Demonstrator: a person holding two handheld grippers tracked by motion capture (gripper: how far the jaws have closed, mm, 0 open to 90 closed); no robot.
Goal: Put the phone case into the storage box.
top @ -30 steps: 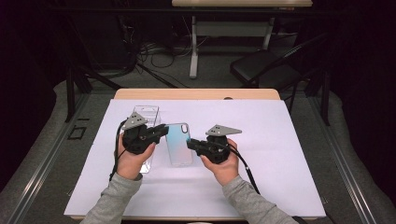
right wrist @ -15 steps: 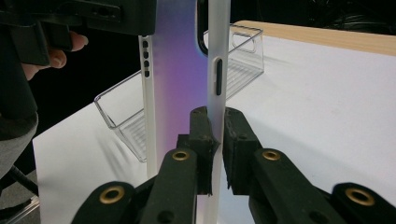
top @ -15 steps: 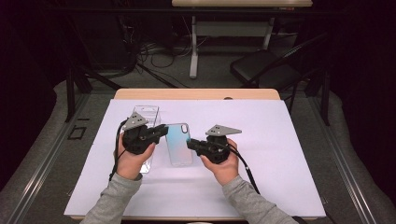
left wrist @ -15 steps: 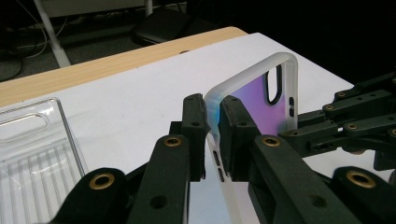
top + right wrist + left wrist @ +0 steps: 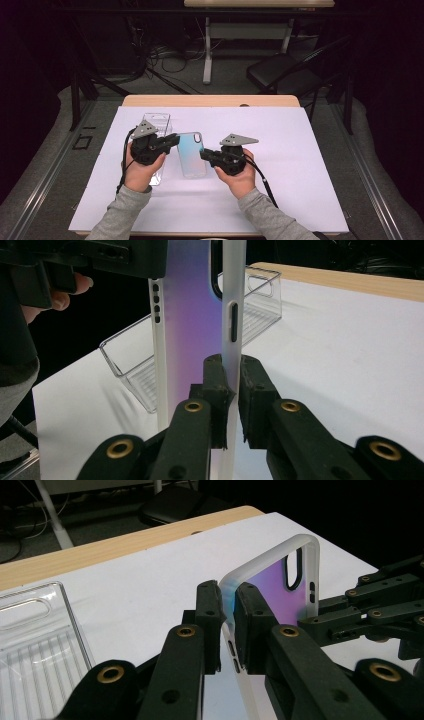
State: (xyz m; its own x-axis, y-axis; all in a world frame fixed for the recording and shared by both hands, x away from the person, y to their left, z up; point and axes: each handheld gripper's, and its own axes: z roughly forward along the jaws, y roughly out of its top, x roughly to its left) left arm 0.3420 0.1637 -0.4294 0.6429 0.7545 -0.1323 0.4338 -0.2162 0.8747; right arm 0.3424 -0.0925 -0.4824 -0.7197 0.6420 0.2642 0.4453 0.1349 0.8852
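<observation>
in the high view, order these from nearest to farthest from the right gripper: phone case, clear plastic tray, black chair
1. phone case: clamped at its edge in the fingers of the right gripper, just to that gripper's left.
2. clear plastic tray: on the white sheet beyond the case, under the left gripper.
3. black chair: on the floor past the table's far edge.

No text, label, brand, number or sign can be read on the phone case [image 5: 191, 154], the clear plastic tray [image 5: 156, 125] at its ten o'clock, the white sheet [image 5: 300, 150] or either gripper.
</observation>
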